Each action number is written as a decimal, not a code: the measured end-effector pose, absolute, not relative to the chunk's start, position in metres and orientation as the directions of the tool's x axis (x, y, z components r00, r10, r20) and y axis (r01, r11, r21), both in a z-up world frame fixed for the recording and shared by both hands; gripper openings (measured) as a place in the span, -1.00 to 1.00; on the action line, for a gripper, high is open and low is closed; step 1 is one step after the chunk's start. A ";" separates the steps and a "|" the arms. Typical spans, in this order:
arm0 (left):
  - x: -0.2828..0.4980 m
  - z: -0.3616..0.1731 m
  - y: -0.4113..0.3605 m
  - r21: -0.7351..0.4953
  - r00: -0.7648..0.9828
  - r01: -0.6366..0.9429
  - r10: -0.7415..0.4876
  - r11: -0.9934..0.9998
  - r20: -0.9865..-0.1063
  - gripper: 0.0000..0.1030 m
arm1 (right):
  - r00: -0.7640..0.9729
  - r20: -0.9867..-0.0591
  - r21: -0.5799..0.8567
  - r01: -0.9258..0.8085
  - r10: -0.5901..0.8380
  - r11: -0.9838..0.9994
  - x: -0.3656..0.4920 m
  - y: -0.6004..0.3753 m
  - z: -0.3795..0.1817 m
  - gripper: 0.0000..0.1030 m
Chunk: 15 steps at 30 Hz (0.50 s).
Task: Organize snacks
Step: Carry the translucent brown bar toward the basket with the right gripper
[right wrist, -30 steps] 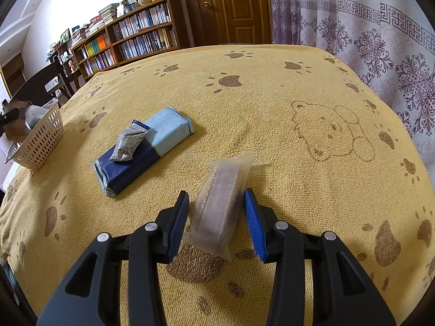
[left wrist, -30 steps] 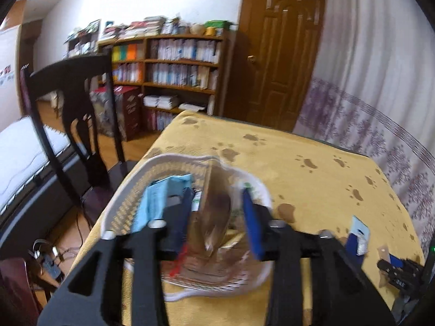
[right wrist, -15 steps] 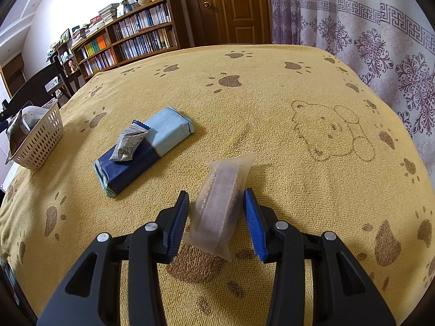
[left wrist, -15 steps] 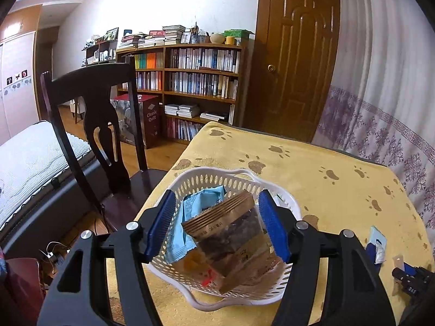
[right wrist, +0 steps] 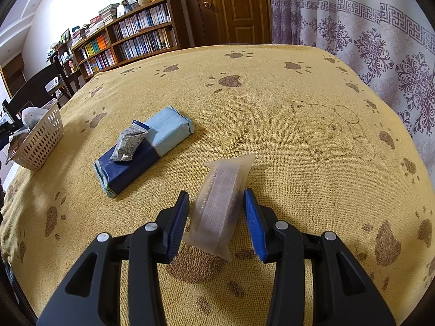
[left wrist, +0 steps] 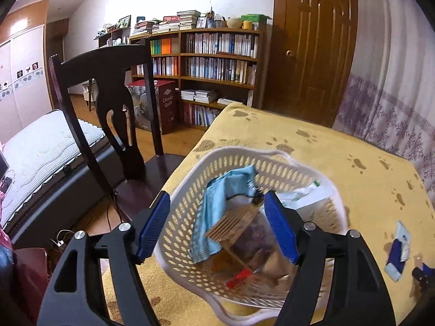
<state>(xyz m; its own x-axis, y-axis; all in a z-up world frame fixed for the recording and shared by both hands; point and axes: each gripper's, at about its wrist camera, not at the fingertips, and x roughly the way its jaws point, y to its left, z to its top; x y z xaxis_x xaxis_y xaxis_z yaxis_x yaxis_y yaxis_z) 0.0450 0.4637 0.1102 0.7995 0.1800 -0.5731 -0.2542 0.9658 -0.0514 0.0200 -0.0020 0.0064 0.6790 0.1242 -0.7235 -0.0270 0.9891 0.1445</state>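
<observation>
1. Two grippers in view, one per wrist camera. Right gripper (right wrist: 216,224): black arms, blue ribbed pads, jaws partly open, straddling a translucent frosted snack packet (right wrist: 220,207). A gap shows between each pad and the packet; contact with either pad cannot be confirmed.
2. The packet lies on the yellow paw-print towel cloth (right wrist: 272,125) covering the table. Long axis runs away from the camera, roughly along the fingers, far end leaning slightly right. Near sealed end sits over a brown paw mark.
3. Farther, left of centre: a long flat pack, dark blue at the near end and light blue at the far end (right wrist: 144,154), long axis diagonal from near-left to far-right. A small grey patterned sachet (right wrist: 130,145) rests on top of it, about the middle.
4. Far left edge of the cloth: white perforated plastic basket (right wrist: 40,141), upright, well apart from the packet.
5. Left gripper (left wrist: 217,224): jaws wide open, gripping nothing, hovering over the same basket (left wrist: 190,190). One pad is outside the basket's left wall, the other above its contents.
6. Basket contents: a light blue wrapper (left wrist: 217,203) standing tilted, a clear pouch with a brown ribbed top (left wrist: 244,231), and white packaging (left wrist: 304,198) at the right side.
7. Beyond: dark wooden chair (left wrist: 114,103), then a bookshelf (left wrist: 212,62) and brown door (left wrist: 315,46).
</observation>
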 end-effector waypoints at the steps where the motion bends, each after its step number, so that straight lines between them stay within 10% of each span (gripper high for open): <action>1: 0.042 0.114 0.464 -0.066 0.806 -0.249 0.169 0.966 -0.567 0.47 | 0.679 -0.724 0.144 -0.027 0.123 0.989 0.020 -0.002 0.006 -0.18; 15: 0.003 0.160 0.448 -0.147 0.893 -0.194 0.112 0.970 -0.436 0.62 | 0.675 -0.717 0.204 -0.034 0.173 0.978 0.012 -0.007 0.012 -0.34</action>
<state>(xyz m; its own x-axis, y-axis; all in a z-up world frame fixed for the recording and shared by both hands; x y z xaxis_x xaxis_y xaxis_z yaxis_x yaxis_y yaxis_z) 0.0030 0.4482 0.1602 0.8928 0.1120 -0.4364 -0.1936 0.9700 -0.1472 0.0116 -0.0067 0.0120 0.6750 0.1730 -0.7172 -0.0339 0.9784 0.2041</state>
